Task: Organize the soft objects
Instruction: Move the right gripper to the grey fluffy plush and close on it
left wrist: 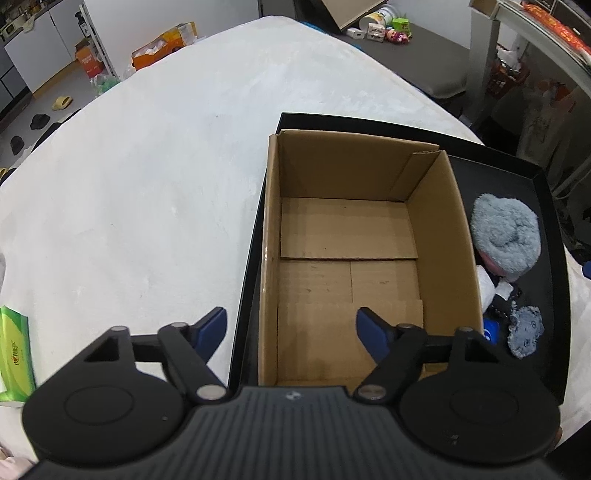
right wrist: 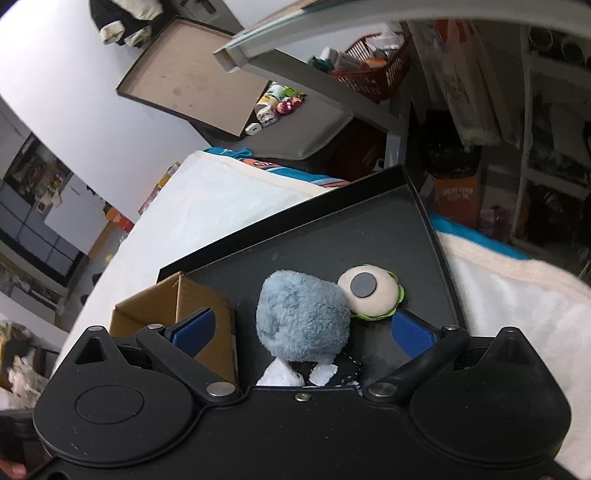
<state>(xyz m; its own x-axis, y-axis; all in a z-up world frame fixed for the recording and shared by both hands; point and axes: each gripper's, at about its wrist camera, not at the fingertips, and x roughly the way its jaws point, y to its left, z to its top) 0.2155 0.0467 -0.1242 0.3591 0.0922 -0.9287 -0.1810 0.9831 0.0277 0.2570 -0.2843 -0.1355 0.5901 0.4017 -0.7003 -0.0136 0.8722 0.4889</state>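
Observation:
An empty cardboard box (left wrist: 443,236) stands inside a black tray (left wrist: 546,258). My left gripper (left wrist: 293,328) is open and straddles the box's left wall near its front corner. One finger is outside over the white cloth and one inside, and neither pad touches the wall. Beside the box, in the tray, lies a fluffy blue-grey plush toy (left wrist: 506,236) and a small blue-grey fabric piece (left wrist: 526,332). My right gripper (right wrist: 303,330) hangs open over the tray (right wrist: 332,236) with the blue plush (right wrist: 303,317) between its fingers, untouched. A cream and green burger-shaped plush (right wrist: 373,295) leans against it.
The tray rests on a table under a white cloth (left wrist: 166,166). A green tissue pack (left wrist: 14,354) lies at the cloth's left edge. The box (right wrist: 162,299) stands close to my right gripper's left finger. Beyond the table are a grey bench with toys (left wrist: 388,29) and a red basket (right wrist: 373,70).

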